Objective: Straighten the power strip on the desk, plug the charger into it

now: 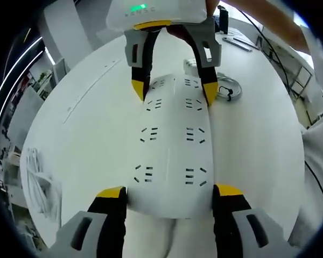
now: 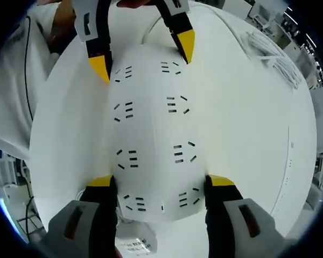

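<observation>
both claws clamp the flat white plastic power strip end to end on the round white desk. the left gripper bites the near end and the right gripper the far one, likely for turning it straight. a coiled grey cable lies just right of it.

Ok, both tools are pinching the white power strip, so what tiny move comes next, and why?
Probably turn the power strip a little, both ends together, until it lies straight on the desk. The left tool clamps one end and the right tool the other, so both hold it. The cable beside it looks not yet plugged in.
</observation>
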`<action>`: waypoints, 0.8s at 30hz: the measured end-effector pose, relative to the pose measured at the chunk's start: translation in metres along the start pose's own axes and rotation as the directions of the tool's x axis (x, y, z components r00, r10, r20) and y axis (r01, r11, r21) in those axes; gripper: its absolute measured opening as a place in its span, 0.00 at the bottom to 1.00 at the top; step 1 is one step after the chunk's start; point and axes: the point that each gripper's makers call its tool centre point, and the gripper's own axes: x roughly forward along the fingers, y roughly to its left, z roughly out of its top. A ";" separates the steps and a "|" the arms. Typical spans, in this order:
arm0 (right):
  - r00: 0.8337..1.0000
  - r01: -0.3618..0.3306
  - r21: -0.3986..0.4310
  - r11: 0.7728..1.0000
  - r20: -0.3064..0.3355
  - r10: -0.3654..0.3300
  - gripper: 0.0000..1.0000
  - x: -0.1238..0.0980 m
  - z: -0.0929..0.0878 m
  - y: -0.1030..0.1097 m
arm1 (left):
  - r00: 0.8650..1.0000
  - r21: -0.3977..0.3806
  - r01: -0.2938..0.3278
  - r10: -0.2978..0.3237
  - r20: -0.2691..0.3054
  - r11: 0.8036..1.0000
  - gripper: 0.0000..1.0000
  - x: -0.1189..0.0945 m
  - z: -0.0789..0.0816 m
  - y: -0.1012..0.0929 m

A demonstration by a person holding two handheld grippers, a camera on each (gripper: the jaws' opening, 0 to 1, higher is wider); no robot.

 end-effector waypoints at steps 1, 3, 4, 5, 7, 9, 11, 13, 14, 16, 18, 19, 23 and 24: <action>1.000 0.000 0.001 1.000 0.005 0.000 0.65 0.000 0.000 0.000 | 1.000 0.002 0.001 -0.001 0.000 1.000 0.66 0.000 0.000 0.000; 1.000 0.001 0.001 1.000 0.008 -0.001 0.65 -0.001 0.000 0.000 | 1.000 0.008 0.006 -0.006 0.003 1.000 0.66 -0.001 0.001 0.001; 1.000 0.001 0.003 1.000 0.007 -0.001 0.65 -0.001 0.001 0.000 | 1.000 0.010 0.009 -0.009 0.003 1.000 0.66 -0.001 0.001 0.000; 1.000 0.003 0.003 1.000 0.002 -0.003 0.65 -0.001 0.001 0.000 | 1.000 0.012 0.014 -0.014 0.001 1.000 0.66 -0.001 0.001 -0.001; 1.000 0.004 0.011 1.000 -0.001 -0.004 0.65 -0.001 0.002 0.003 | 1.000 0.020 0.023 -0.023 -0.010 1.000 0.66 -0.001 0.000 -0.001; 1.000 0.004 0.019 1.000 -0.005 -0.004 0.65 -0.002 0.002 0.005 | 0.999 0.028 0.028 -0.028 -0.016 0.999 0.66 -0.001 0.000 -0.002; 1.000 0.005 0.021 1.000 -0.011 -0.005 0.65 -0.002 0.002 0.006 | 0.999 0.030 0.035 -0.034 -0.019 0.999 0.66 -0.001 0.000 -0.002; 1.000 0.005 0.016 1.000 -0.019 -0.005 0.65 -0.002 0.003 0.007 | 0.999 0.032 0.041 -0.040 -0.024 0.999 0.66 -0.001 0.001 -0.002; 1.000 0.005 0.020 1.000 -0.023 -0.005 0.65 -0.003 0.001 0.006 | 0.999 0.031 0.043 -0.042 -0.026 0.999 0.66 -0.001 0.000 -0.003; 1.000 0.010 0.031 0.999 -0.027 -0.009 0.65 -0.002 0.001 0.006 | 0.999 0.032 0.043 -0.042 -0.028 0.999 0.66 -0.003 0.000 -0.007; 1.000 0.015 0.033 0.999 -0.020 -0.015 0.65 -0.004 0.001 0.009 | 0.998 0.035 0.046 -0.045 -0.032 0.998 0.66 -0.004 0.000 -0.010; 1.000 0.015 0.038 0.999 -0.015 -0.015 0.65 -0.003 0.001 0.009 | 0.998 0.039 0.048 -0.047 -0.035 0.998 0.66 -0.004 -0.001 -0.012; 1.000 0.017 0.046 0.999 0.000 -0.017 0.65 -0.003 0.002 0.011 | 0.997 0.046 0.059 -0.057 -0.048 0.997 0.66 -0.003 -0.001 -0.010; 1.000 0.018 0.049 0.999 0.002 -0.018 0.65 -0.004 0.002 0.012 | 0.997 0.048 0.062 -0.060 -0.056 0.997 0.66 -0.002 0.000 -0.010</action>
